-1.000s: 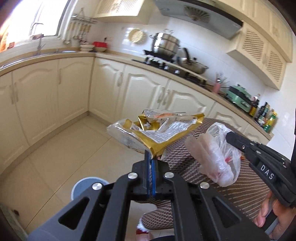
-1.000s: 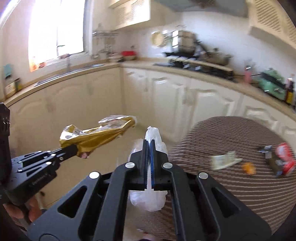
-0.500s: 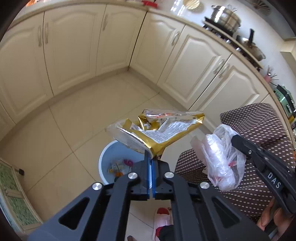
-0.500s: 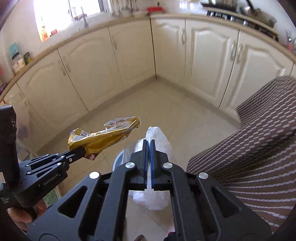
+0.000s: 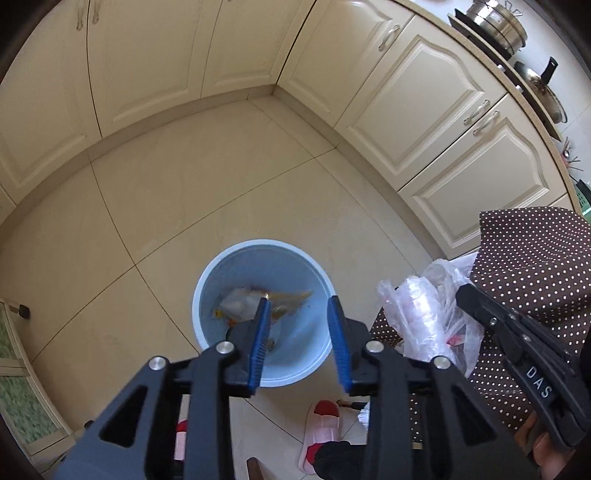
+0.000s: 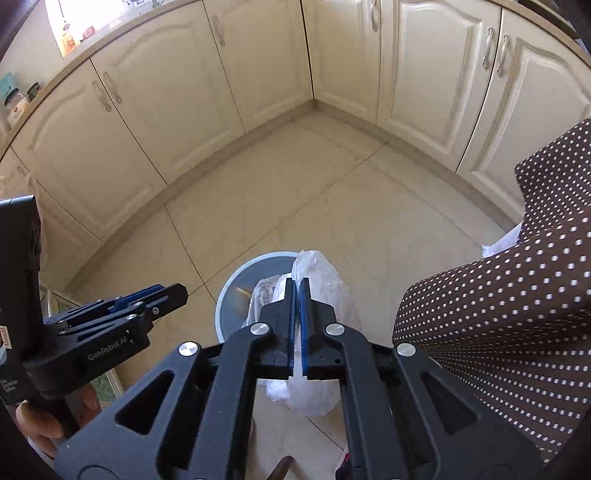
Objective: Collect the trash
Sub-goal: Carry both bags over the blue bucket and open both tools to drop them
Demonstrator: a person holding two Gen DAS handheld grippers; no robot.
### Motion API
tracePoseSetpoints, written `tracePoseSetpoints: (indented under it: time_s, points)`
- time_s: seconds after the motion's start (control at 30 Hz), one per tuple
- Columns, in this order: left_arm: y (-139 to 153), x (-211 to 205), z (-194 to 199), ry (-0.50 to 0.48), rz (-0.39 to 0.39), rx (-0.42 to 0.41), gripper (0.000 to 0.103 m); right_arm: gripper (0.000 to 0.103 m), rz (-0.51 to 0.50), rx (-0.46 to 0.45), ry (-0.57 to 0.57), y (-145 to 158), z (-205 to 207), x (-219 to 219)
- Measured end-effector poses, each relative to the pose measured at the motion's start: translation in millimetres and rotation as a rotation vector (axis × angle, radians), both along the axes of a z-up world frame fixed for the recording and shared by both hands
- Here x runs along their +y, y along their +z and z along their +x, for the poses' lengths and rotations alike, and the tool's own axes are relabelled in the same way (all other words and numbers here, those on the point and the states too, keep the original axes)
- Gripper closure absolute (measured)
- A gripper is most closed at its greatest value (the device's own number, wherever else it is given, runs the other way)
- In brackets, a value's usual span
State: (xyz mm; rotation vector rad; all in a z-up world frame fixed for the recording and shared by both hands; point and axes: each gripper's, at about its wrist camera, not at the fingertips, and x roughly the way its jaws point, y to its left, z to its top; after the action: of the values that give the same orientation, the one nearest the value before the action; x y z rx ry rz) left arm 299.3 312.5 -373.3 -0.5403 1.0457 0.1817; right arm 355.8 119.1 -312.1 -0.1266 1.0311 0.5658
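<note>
- You have two grippers in view: the left gripper (image 5: 299, 306), jaws opening with nothing between them, and the right gripper (image 6: 297, 286), clamped on a bag.
- One light blue bin (image 5: 236, 266) on the floor.
- One gold wrapper (image 5: 291, 297) lying in the bin, among other scraps too jumbled to count.
- One crumpled clear plastic bag (image 5: 424, 314), pinched by your right gripper.
- One brown dotted tablecloth (image 6: 517, 314).
- Two slippers in the left wrist view, red and pink: one (image 5: 323, 432) whole, one (image 5: 180, 439) mostly hidden.
- Two metal pots on the stove: one (image 5: 496, 22) tall, one (image 5: 546, 96) lidded.
</note>
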Motion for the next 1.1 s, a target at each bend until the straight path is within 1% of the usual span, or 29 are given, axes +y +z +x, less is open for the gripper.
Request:
tracePoseSetpoints:
  time_s: [0.17, 0.33, 0.53, 0.93, 1.1]
  points:
    - [-7, 9, -3, 0.018, -0.019, 0.019, 0.072, 0.101, 0.001, 0.014, 0.003, -8, 1, 11]
    - [-4, 12, -7, 0.022, -0.029, 0.007, 0.072, 0.1, 0.0, 0.02, 0.018, -11, 1, 21]
    - [-2, 14, -10, 0.022, -0.034, 0.0, 0.068, 0.1, 0.003, 0.015, 0.032, -11, 0, 28]
    - [2, 20, -18, 0.045, -0.041, -0.017, 0.063, 0.099, 0.015, -0.004, 0.053, 0, -3, 48]
    - [7, 18, -18, 0.034, -0.037, -0.024, 0.063, 0.099, 0.006, -0.006, 0.053, 4, -4, 44]
